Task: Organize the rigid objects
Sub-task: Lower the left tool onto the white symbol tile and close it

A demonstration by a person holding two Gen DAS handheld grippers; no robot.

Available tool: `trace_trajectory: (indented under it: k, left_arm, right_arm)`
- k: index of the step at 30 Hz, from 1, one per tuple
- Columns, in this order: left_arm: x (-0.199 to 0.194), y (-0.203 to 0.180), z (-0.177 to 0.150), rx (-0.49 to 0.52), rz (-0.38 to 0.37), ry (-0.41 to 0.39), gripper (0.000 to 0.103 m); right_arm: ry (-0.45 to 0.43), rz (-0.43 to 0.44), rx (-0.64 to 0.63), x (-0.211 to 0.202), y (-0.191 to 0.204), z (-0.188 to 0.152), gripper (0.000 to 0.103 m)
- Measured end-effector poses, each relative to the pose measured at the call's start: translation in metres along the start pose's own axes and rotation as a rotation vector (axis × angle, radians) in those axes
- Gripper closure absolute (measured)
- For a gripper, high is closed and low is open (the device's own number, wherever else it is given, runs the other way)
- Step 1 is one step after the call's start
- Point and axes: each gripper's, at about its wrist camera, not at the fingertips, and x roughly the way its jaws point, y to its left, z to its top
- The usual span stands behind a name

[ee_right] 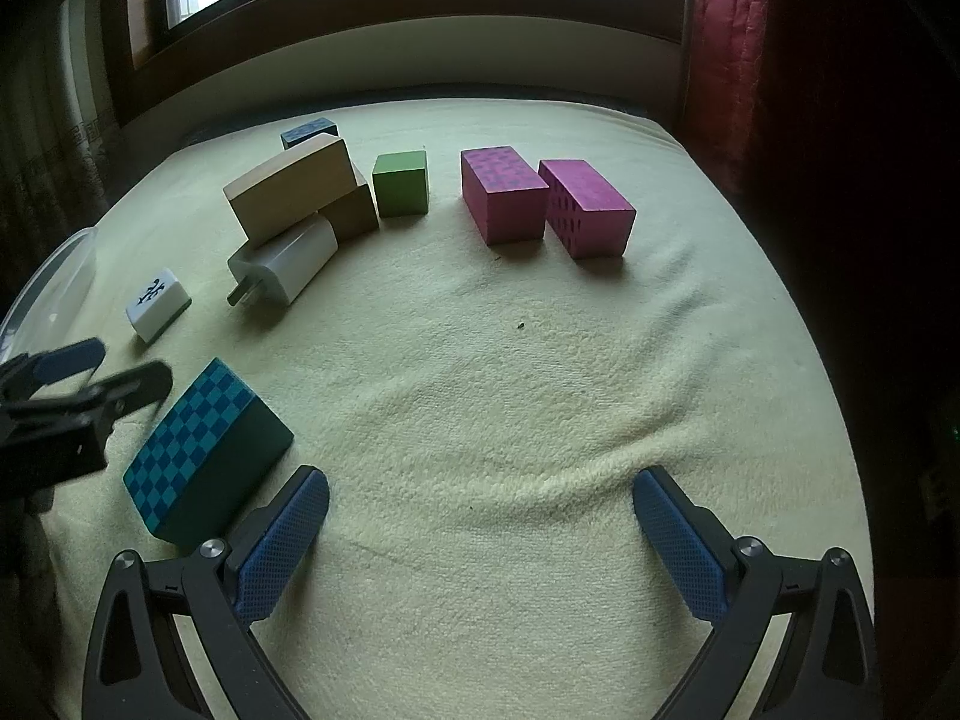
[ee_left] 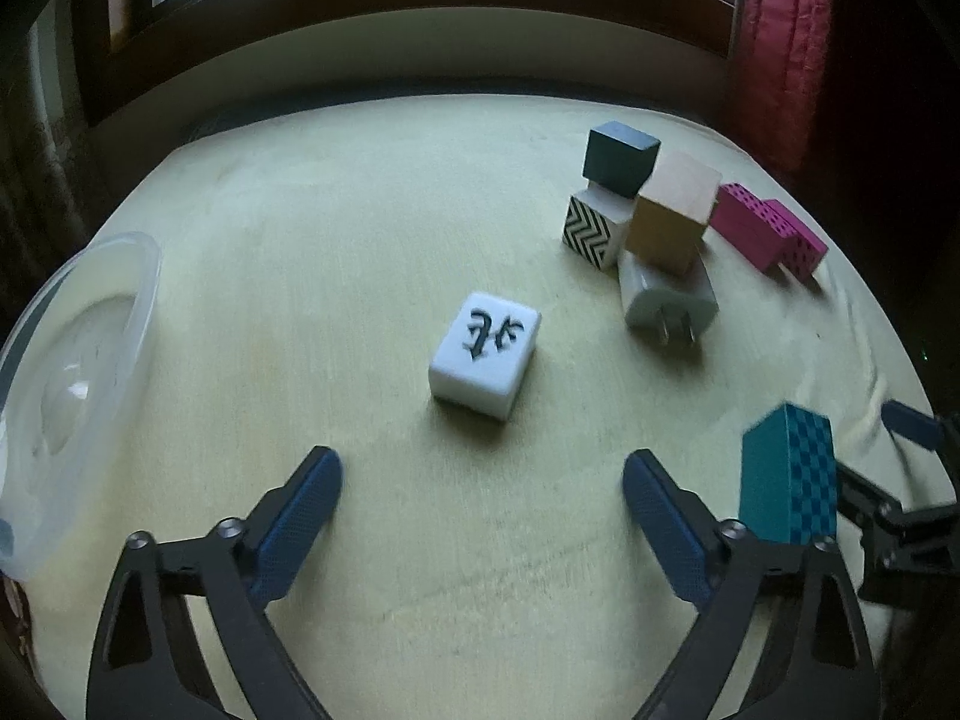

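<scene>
A white mahjong tile (ee_left: 485, 354) lies on the pale cloth just ahead of my left gripper (ee_left: 482, 468), which is open and empty. Behind it sit a white charger plug (ee_left: 666, 294), a tan wooden block (ee_left: 675, 213), a zigzag-patterned cube (ee_left: 591, 231), a dark block (ee_left: 621, 159) and two pink dotted blocks (ee_left: 771, 234). A teal checkered block (ee_right: 207, 450) lies just left of my open, empty right gripper (ee_right: 480, 498). The right wrist view also has the tile (ee_right: 157, 303), plug (ee_right: 285, 267), a green cube (ee_right: 401, 183) and pink blocks (ee_right: 543, 201).
A clear plastic container (ee_left: 72, 384) stands at the left edge of the cloth-covered table (ee_right: 540, 390). A window with a dark wooden frame (ee_left: 420, 30) runs along the back, and a red curtain (ee_left: 780, 48) hangs at the back right. The left gripper (ee_right: 78, 384) shows at the right view's left edge.
</scene>
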Motion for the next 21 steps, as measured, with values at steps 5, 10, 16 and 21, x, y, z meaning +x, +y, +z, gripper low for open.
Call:
trace_trajectory:
  k: [5,10,16,21]
  left_arm:
    - [0.008,-0.002,0.014,0.001,0.004,-0.005,0.021]
    - [0.018,-0.002,0.031,-0.011,0.003,-0.004,0.037]
    - [0.021,0.001,0.038,-0.005,0.001,-0.017,0.056]
    - [0.017,0.001,0.031,0.010,-0.019,-0.039,0.066]
  right_arm:
    - [0.000,-0.001,0.000,0.000,0.000,0.000,0.000]
    - [0.000,0.000,0.001,0.000,0.000,0.000,0.000]
    - [-0.004,0.019,-0.004,0.001,-0.001,0.002,0.000]
    - [-0.015,0.094,-0.051,0.001,0.004,0.003,0.000]
